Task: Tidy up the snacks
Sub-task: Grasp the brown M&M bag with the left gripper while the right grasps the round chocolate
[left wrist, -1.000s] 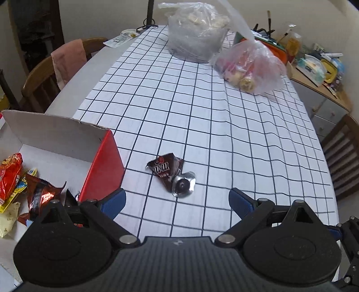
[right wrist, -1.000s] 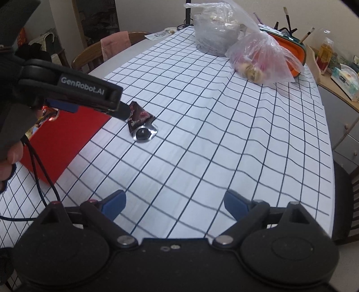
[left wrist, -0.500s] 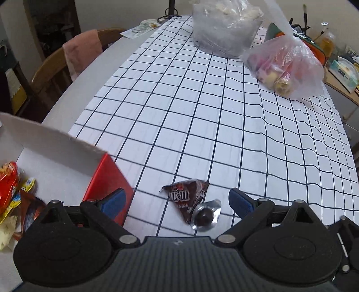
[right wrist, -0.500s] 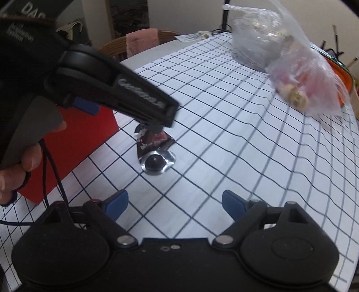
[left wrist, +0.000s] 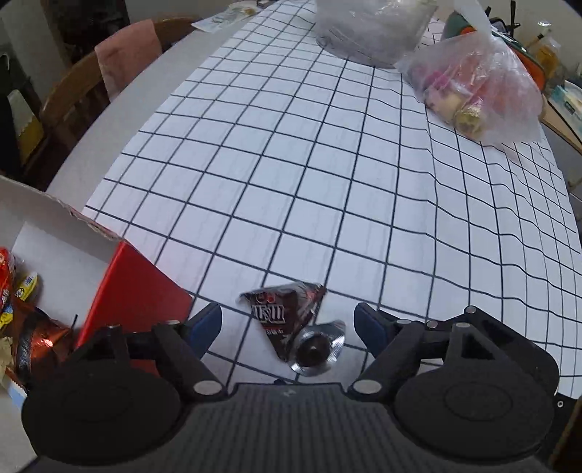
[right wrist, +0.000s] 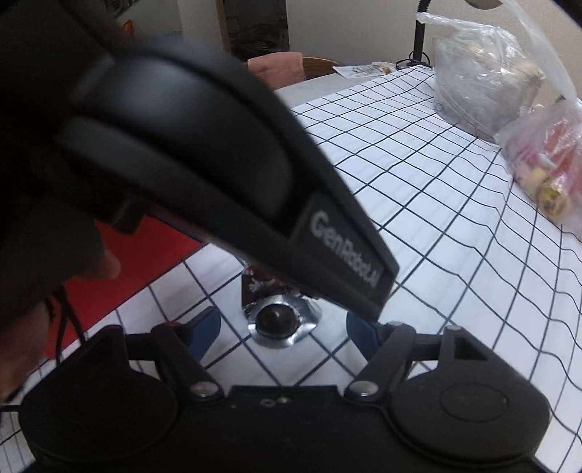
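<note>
A dark brown triangular M&M's packet (left wrist: 283, 320) lies on the checked tablecloth beside a foil-wrapped dark chocolate (left wrist: 317, 352). My left gripper (left wrist: 289, 329) is open, its blue fingertips on either side of both. A red box (left wrist: 134, 302) with several snack packets inside (left wrist: 22, 320) stands at the left. In the right wrist view my right gripper (right wrist: 282, 333) is open around the foil chocolate (right wrist: 277, 322); the packet (right wrist: 262, 285) is mostly hidden under the left gripper's black body (right wrist: 218, 182).
Two clear plastic bags stand at the far end of the table, one grey (left wrist: 371, 29), one with pink and yellow items (left wrist: 469, 91). A wooden chair with a pink cloth (left wrist: 123, 62) stands at the far left. The table edge (left wrist: 571, 364) is on the right.
Both grippers have moved in on the packet and the foil chocolate, which now lie between their open fingertips. The left gripper now covers much of the right wrist view.
</note>
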`<state>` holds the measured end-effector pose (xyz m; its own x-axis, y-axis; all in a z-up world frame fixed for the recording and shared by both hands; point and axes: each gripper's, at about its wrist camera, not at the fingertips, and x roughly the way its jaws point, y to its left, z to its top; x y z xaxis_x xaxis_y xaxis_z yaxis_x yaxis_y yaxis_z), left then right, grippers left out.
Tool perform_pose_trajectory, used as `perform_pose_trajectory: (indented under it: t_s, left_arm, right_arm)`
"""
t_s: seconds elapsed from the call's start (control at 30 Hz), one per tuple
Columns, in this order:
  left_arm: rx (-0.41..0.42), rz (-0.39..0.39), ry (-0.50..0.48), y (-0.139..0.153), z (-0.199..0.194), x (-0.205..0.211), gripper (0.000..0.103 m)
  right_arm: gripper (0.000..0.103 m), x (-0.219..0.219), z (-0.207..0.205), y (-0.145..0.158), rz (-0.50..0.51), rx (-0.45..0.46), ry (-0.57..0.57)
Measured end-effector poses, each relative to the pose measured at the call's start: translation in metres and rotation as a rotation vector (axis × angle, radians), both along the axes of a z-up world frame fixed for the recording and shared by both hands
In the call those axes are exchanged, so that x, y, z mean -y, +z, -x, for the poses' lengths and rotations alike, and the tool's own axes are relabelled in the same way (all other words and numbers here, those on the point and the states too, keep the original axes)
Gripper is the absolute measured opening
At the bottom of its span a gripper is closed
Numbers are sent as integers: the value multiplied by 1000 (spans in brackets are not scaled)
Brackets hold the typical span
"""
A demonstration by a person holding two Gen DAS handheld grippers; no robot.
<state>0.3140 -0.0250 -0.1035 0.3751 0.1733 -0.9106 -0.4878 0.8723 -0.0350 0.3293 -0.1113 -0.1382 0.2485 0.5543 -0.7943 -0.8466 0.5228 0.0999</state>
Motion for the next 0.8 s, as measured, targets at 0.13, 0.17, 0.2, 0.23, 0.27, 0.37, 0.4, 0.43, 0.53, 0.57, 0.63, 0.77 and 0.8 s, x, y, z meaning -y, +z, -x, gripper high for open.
perform_pose_trajectory:
  t_s: [0.13, 0.17, 0.2, 0.23, 0.27, 0.37, 0.4, 0.43, 0.53, 0.57, 0.63, 0.77, 0.8]
  left_arm:
    - [4, 16, 10, -3, -1, -7, 75]
    - [6, 18, 8, -4, -2, -7, 75]
    - [2, 19, 7, -6, -3, -7, 75]
    - [-5, 26, 8, -9, -5, -8, 75]
    - [-13, 39, 10, -12, -7, -10, 75]
    - [-36, 68, 38, -20, -13, -15, 74]
    - [-41, 76, 46, -22, -14, -17, 72]
    - [-45, 79, 55, -23, -15, -18, 70]
    - [-59, 81, 67, -29, -18, -21, 63]
    - [-63, 83, 71, -31, -18, -22, 59]
    - [-73, 96, 69, -35, -18, -24, 54]
    - [-66, 80, 66, -34, -18, -24, 48]
    - [-65, 75, 67, -34, -18, -24, 46]
  right_arm:
    - [69, -2, -7, -7, 8, -8, 0]
    - [67, -3, -8, -8, 10, -9, 0]
    - [66, -3, -9, -10, 14, -10, -2]
    - [66, -2, -9, -10, 10, -6, -3]
    - [66, -2, -9, -10, 7, -9, -7]
    - [64, -2, -8, -9, 8, -17, -13]
    - [62, -1, -10, -8, 10, -14, -9]
    - [58, -1, -9, -8, 16, -6, -5]
    - [50, 0, -4, -6, 35, 18, 6]
    - [47, 1, -3, -6, 37, 19, 5]
    - [44, 3, 0, -5, 37, 18, 2]
    - [41, 11, 6, -4, 35, 30, 2]
    - [41, 11, 6, -3, 35, 30, -3]
